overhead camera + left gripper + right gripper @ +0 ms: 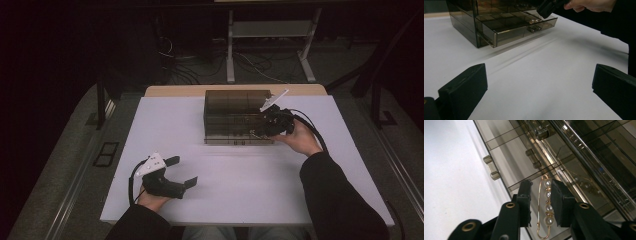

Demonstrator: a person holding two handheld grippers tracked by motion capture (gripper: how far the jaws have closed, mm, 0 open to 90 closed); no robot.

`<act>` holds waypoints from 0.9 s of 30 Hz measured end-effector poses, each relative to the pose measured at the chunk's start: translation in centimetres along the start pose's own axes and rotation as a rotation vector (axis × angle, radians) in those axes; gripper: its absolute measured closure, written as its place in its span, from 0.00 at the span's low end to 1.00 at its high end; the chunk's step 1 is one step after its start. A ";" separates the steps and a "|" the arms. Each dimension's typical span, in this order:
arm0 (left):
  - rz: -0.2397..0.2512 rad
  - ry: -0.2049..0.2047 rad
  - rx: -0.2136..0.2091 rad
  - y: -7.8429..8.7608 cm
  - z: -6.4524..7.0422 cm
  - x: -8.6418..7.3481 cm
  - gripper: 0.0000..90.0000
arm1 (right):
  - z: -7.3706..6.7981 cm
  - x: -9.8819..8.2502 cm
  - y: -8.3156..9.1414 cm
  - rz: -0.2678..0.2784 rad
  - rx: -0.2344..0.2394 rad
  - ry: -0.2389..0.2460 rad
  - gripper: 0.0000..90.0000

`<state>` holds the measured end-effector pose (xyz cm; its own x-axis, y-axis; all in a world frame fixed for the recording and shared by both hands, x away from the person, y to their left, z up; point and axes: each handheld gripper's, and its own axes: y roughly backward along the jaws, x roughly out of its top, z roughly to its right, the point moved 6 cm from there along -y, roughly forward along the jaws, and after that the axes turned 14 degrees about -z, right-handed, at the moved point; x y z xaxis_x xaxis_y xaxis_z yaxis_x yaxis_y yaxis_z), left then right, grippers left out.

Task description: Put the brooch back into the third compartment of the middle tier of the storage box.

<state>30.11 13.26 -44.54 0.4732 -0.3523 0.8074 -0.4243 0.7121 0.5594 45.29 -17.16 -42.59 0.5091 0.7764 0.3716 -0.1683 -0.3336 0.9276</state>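
Over open drawer (pixel 529 173) edge, right tool (pixel 540 195) slack around pearl pin (pixel 546 205); left tool (pixel 181 172) released above bare table (pixel 240 185).

The left gripper (pixel 182 171), a black two-jaw tool with a white plate on top, is held low in the left hand (pixel 152 197), its jaws spread wide apart. The black right gripper (pixel 257 131) is gripped by the outstretched right hand (pixel 300 137), jaws parted a little. Both forearms are covered by dark sleeves (pixel 335 200).
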 end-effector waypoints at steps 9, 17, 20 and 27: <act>0.000 0.001 0.001 0.0 0.0 0.0 0.00 | -0.4 -0.6 0.9 0.016 0.012 -0.034 0.61; 0.000 0.004 0.004 0.0 0.0 0.0 0.00 | -0.8 -1.2 1.9 0.037 0.026 -0.080 0.45; 0.000 0.005 0.004 0.0 0.0 0.0 0.00 | -0.8 -1.5 2.4 0.057 0.020 -0.105 0.34; 0.000 0.005 0.006 0.0 0.0 0.0 0.00 | -0.9 -2.5 3.2 0.111 0.026 -0.179 0.08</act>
<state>30.11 13.31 -44.54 0.4767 -0.3492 0.8067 -0.4294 0.7083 0.5603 42.68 -19.67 -40.47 0.6305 0.6277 0.4566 -0.2107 -0.4277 0.8790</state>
